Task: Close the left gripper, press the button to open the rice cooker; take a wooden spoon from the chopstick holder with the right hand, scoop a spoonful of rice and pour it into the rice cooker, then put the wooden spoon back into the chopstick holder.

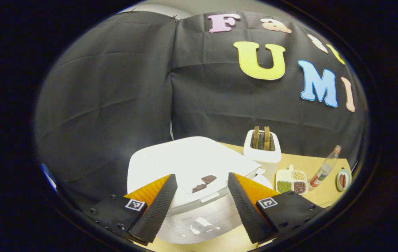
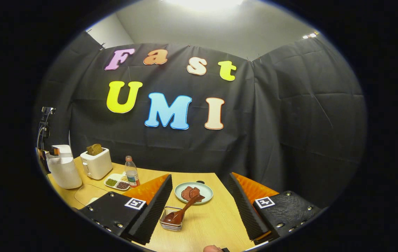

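The left gripper [image 1: 202, 199] hangs just above the front of the cooker [image 1: 192, 168], its fingers spread wide and holding nothing; the cooker lid lies shut. The right gripper [image 2: 200, 206] hangs over the table [image 2: 216, 220], fingers likewise apart and empty, with the holder [image 2: 172, 218] between and just ahead of them. The spoon [image 2: 183, 211] stands in the holder, bowl down, handle leaning away toward the plate [image 2: 193, 192] behind it. This arrangement fits either an early stage or a finished one with the lid shut again; the views do not settle which. Risks, as a judgement: spread fingers could straddle the cooker's button and press the lid or the panel instead; pressing needs the tips together. A push off the button's centre could slide the cooker toward the toaster [image 1: 262, 148] behind it. The spoon handle is thin and tilted, so a grip near its end may let it pivot, and lifting it at an angle could tip the light wire holder. A dish of grains [image 1: 292, 182] and a bottle [image 1: 323, 171] stand beyond the cooker. Writing: the bottle label and the cooker panel marks are too small to read; no brand is legible.
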